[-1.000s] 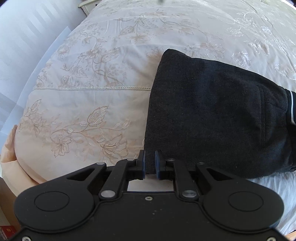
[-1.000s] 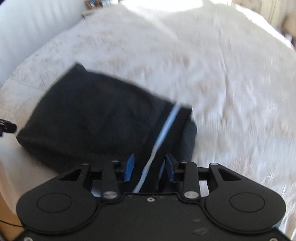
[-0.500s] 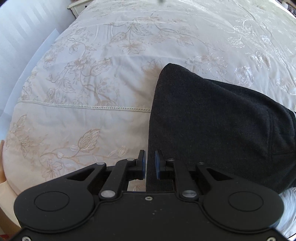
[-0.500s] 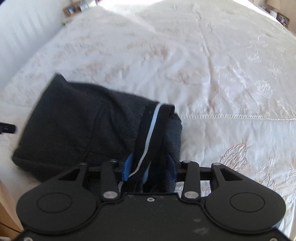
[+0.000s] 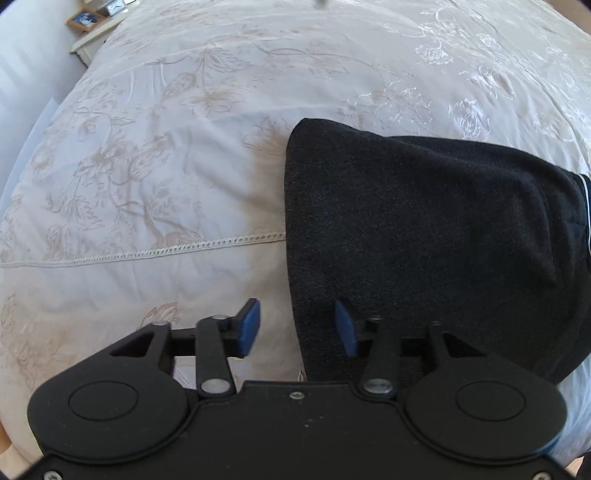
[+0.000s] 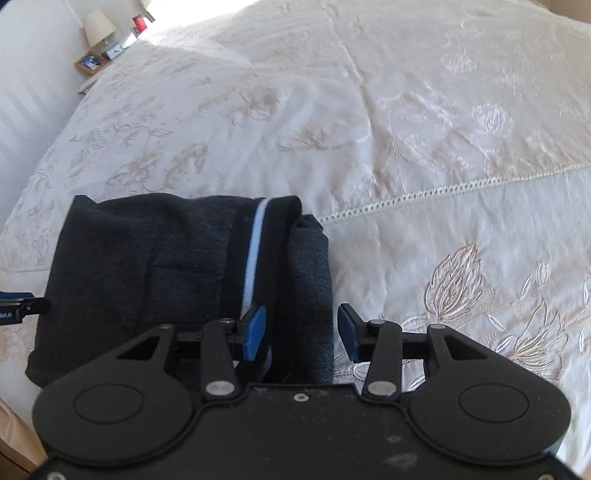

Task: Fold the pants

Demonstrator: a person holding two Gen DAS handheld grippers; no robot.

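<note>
Both pairs of tongs, clamped on the cloth half a second ago, now stand with jaws spread wide and grip nothing. The dark charcoal fleece pants [image 5: 424,236] lie released as a compact folded bundle on the cream embroidered bedspread [image 5: 166,166], near its front edge and across the line of openwork stitching [image 5: 147,253].

In the left wrist view the bundle fills the 3 o'clock half of the frame; its folded edge runs from 12 to 6 o'clock and passes between the blue pads of the left gripper [image 5: 297,328], the right-hand pad [image 5: 345,328] sitting over the cloth. In the right wrist view the pants [image 6: 155,273] lie at 9 o'clock, with the black waistband and its pale blue stripe [image 6: 255,251] running from 12 to 6 o'clock under the right gripper [image 6: 301,330]. A second layer of cloth projects beyond the waistband toward 3 o'clock, so the edges are not flush.

Judgement: the fold is laid and the step in hand is the let-go and withdrawal. To do it well, each gripper should back straight out toward 6 o'clock, jaws kept wide, without dragging the top layer; the projecting layer may merit a light tuck.

Further difference from the earlier frames: the bundle now sits nearer the stitching line, and the right view is sharper, without the earlier blur. A bedside table with framed photo [image 6: 90,62] and lamp [image 6: 99,24] stands at 11 o'clock, well apart.
</note>
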